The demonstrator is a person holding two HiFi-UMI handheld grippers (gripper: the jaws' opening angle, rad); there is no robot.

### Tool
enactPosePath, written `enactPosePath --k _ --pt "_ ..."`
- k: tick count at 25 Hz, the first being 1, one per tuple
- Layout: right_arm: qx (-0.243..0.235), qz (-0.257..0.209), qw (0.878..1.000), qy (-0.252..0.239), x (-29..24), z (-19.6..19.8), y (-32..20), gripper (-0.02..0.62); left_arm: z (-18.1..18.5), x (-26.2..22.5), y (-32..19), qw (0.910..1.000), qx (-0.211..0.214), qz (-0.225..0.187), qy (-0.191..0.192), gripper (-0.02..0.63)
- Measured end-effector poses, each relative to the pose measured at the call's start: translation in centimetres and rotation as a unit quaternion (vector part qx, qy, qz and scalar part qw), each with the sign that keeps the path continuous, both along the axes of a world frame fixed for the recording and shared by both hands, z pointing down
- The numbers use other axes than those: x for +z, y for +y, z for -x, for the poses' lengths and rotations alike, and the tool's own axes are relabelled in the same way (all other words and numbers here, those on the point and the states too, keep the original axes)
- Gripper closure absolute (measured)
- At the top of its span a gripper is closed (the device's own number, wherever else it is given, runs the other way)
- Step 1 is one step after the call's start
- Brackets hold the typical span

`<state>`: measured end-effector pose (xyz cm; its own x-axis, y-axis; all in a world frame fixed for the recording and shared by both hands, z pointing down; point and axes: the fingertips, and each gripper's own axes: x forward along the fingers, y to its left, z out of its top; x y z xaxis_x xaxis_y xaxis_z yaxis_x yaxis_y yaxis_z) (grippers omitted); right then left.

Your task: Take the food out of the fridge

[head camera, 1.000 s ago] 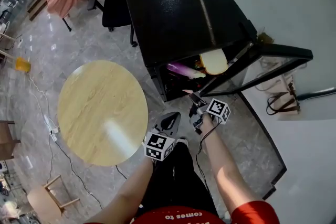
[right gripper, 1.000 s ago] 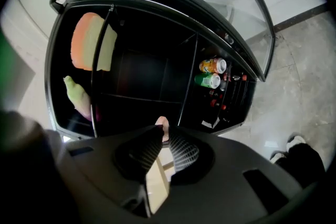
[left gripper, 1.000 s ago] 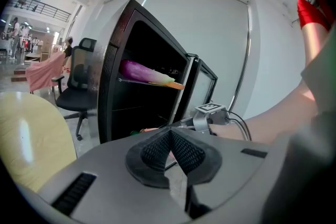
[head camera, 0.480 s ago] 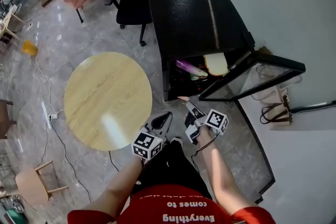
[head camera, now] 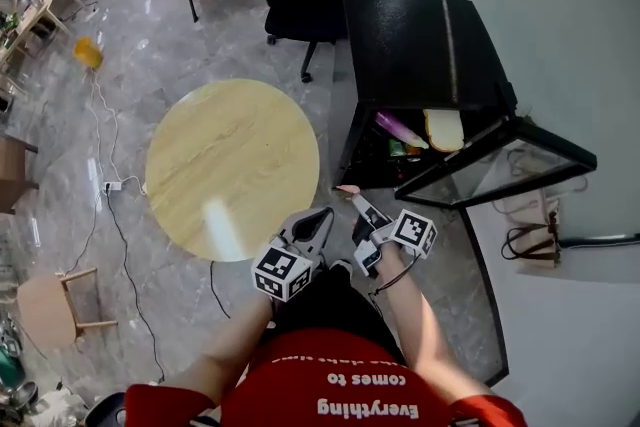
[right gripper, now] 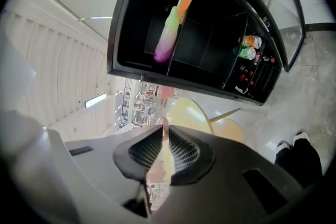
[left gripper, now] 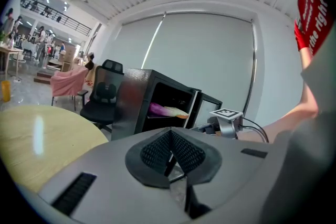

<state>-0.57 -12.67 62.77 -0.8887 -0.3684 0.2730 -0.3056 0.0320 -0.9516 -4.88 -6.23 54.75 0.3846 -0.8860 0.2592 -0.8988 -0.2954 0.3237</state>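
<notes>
Inside the black mini fridge (head camera: 420,55), its glass door (head camera: 500,170) swung open, I see one long purple-and-pale vegetable (head camera: 400,129) lying across the upper shelf. Its pale tip lies next to one bread slice (head camera: 443,128), and two cans (right gripper: 252,41) sit lower down. My right tongs (right gripper: 164,131) are clenched on a thin pinkish piece (head camera: 347,189) that I cannot name. It pokes past their tips, outside the fridge. My left tongs (left gripper: 170,136) are clenched on nothing, beside the round desk (head camera: 230,165).
</notes>
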Motion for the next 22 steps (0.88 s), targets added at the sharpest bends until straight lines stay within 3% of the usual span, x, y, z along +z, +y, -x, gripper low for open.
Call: enactPosePath --k 8,15,22 --pt "-0.094 0.003 0.996 -0.003 -0.2 7.2 2.9 0.552 7.1 -0.6 2.9 0.9949 -0.1 -0.001 -0.014 0.606" --pt "-0.173 0.008 0.984 0.027 1.6 13.8 6.3 0.552 15.1 -1.3 6.4 0.979 -0.202 -0.005 -0.031 0.606" --pt "-0.215 0.03 0.972 0.09 7.0 16.8 8.5 0.552 17.6 -0.4 9.2 0.9676 -0.251 0.007 -0.026 0.606"
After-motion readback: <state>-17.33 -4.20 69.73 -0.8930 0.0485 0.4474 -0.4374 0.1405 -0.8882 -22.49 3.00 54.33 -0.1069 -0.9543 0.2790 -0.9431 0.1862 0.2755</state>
